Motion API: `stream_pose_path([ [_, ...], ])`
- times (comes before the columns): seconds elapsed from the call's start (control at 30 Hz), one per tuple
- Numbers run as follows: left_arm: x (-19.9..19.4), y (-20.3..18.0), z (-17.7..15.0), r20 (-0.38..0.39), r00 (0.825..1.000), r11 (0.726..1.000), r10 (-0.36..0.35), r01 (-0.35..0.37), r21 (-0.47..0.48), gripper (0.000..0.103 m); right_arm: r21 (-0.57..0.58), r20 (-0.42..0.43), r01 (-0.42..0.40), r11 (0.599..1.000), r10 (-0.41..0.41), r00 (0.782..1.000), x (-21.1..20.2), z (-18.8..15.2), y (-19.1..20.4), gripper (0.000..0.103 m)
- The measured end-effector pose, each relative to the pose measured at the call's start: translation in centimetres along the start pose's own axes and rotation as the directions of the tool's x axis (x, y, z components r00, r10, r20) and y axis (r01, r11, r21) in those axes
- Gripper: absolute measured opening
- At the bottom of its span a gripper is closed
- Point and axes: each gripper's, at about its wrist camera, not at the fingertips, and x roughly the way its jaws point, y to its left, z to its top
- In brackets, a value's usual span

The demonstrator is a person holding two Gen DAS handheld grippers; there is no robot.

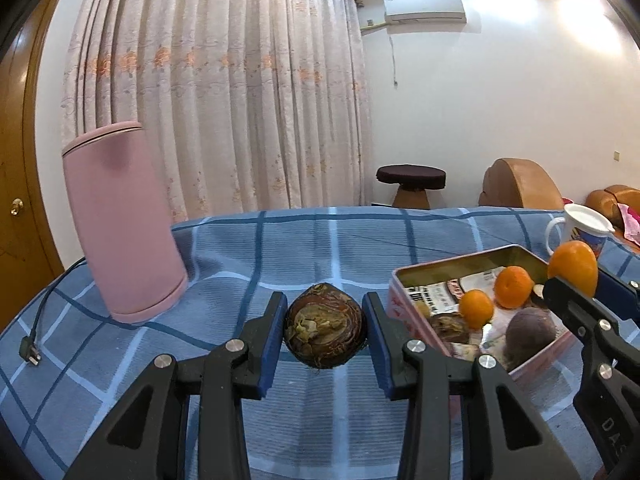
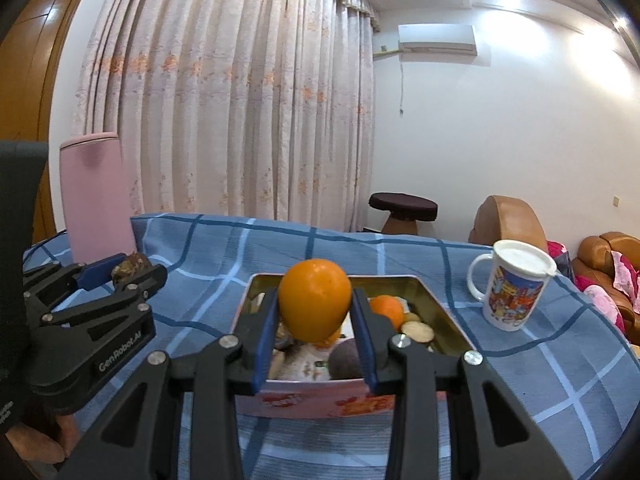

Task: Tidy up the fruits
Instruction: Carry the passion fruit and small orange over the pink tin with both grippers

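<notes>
The right gripper [image 2: 314,334] is clamped on an orange [image 2: 314,300], held above the open tin [image 2: 444,312], which lies just beyond its fingers at twelve o'clock. The left gripper [image 1: 325,330], at the tin's nine o'clock, pinches a brown, scaly round fruit [image 1: 325,326] over the blue checked cloth [image 1: 280,240]. More oranges [image 1: 514,286] sit in the tin. A pink canister [image 1: 120,220] and mug [image 2: 512,288] stand by; curtains hang behind.
</notes>
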Motion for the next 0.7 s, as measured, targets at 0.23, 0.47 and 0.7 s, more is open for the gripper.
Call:
stream_pose_path([
  [0.23,-0.1,-1.4,0.1,0.000,1.000,1.000,-0.017,0.017,0.009,0.041,0.000,0.004,0.016,1.000,-0.016,1.000,-0.3,-0.1,-1.1,0.039],
  [0.47,-0.5,-2.5,0.1,0.011,0.999,0.999,-0.032,0.032,0.026,0.041,-0.002,0.012,0.030,1.000,-0.030,0.999,-0.8,-0.4,-2.1,0.039],
  [0.7,-1.0,-3.4,0.1,0.018,0.999,0.998,-0.046,0.046,0.035,0.041,-0.002,0.015,0.045,0.999,-0.045,0.999,-1.3,-0.5,-3.1,0.039],
])
